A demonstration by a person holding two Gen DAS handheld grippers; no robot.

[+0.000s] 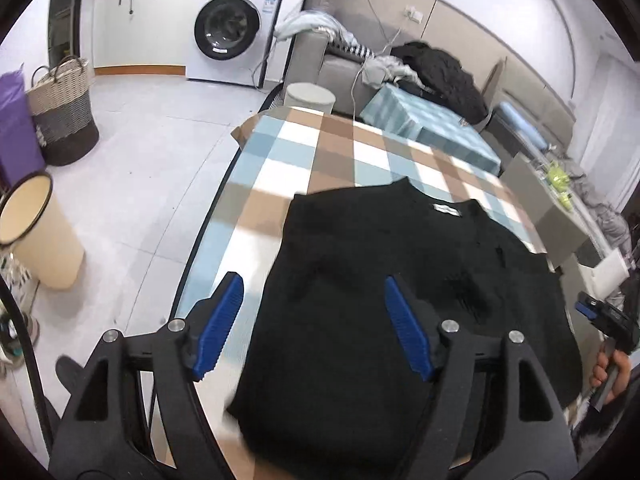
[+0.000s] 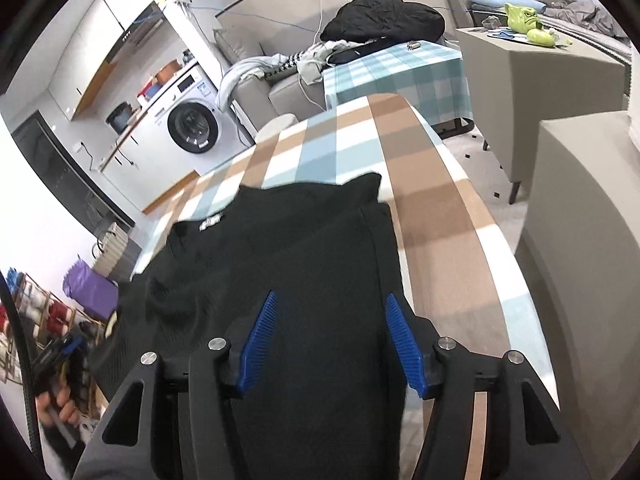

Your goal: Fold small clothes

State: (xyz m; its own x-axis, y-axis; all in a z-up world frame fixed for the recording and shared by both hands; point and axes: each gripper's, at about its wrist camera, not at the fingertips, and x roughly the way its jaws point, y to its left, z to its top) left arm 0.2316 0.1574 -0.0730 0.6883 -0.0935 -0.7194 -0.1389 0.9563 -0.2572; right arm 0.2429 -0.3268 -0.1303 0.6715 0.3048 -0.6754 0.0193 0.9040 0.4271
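Observation:
A black knitted top [image 1: 400, 280] lies flat on the checked tablecloth [image 1: 320, 152], its white neck label [image 1: 446, 209] at the far side. My left gripper [image 1: 316, 312] is open and empty above the top's left edge. My right gripper [image 2: 332, 328] is open and empty above the top's [image 2: 300, 260] right part, whose side panel looks folded inward. The right gripper also shows at the right edge of the left wrist view [image 1: 600, 316]; the left one shows in the right wrist view [image 2: 60, 352].
The table's left edge [image 1: 208, 216] drops to a tiled floor with a cream bin [image 1: 36, 232] and a woven basket [image 1: 64, 112]. A washing machine [image 1: 236, 28] and a sofa with piled clothes [image 1: 436, 68] stand beyond. Grey cabinets [image 2: 580, 240] stand right of the table.

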